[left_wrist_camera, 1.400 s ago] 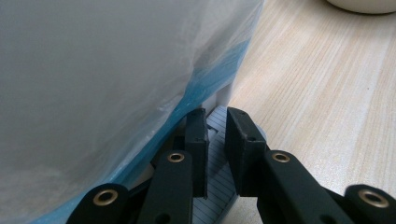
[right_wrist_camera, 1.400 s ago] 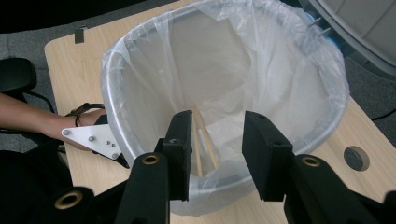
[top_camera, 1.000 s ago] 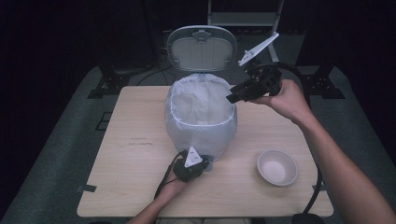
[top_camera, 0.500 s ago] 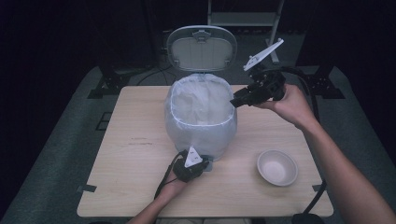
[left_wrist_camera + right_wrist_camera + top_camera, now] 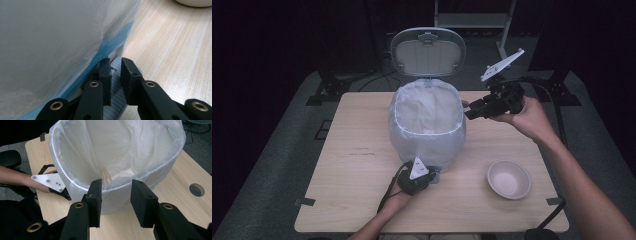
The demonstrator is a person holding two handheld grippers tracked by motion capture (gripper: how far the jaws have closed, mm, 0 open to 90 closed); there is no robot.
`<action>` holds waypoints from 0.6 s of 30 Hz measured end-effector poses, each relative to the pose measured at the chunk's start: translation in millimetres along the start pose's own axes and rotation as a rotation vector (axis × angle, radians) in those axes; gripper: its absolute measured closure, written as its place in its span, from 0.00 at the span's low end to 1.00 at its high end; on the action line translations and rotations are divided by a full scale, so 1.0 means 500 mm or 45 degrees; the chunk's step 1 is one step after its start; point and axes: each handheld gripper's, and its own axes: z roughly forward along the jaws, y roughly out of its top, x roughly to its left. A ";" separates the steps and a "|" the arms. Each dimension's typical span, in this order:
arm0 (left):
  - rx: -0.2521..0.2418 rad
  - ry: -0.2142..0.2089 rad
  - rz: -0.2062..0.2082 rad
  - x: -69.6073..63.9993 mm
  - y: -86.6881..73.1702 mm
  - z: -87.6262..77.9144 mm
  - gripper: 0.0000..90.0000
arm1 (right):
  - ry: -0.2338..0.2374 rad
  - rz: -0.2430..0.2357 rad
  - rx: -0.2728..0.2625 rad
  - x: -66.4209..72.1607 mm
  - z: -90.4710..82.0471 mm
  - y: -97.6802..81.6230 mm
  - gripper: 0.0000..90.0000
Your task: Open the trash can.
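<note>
Left hand-held gripper (image 5: 115, 75) is pinching the pedal (image 5: 115, 100) at the bin (image 5: 428, 125) base; right hand-held gripper (image 5: 115, 202) is hovering spread, empty, beside the rim. A slip off the pedal risks dropping the lid (image 5: 428, 51).

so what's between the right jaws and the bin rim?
Nothing: the right gripper hangs open just short of the bin, jaws empty, with bare table below, per the right gripper view.

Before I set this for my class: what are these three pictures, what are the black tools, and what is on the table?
A person holds a two-jaw tool in each hand. One picture looks down from above; the other two come from cameras riding on each tool. On the wooden table stand a bin lined with a white bag, its lid up, and a small bowl. The left gripper presses shut on the bin's pedal at its base. The right gripper hovers open and empty beside the bin's rim.
</note>
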 end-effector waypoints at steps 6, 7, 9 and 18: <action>0.000 0.000 -0.001 0.000 0.000 0.000 0.88 | 0.003 0.017 -0.011 -0.004 -0.001 -0.020 0.67; 0.001 0.000 0.000 0.000 0.000 0.000 0.88 | 0.002 0.025 -0.009 -0.004 -0.001 -0.023 0.67; 0.002 0.000 0.000 0.000 0.000 0.000 0.88 | 0.004 0.030 -0.011 -0.005 0.000 -0.030 0.66; 0.004 -0.001 0.002 0.000 0.000 -0.001 0.88 | 0.009 0.056 -0.011 -0.011 0.009 -0.067 0.66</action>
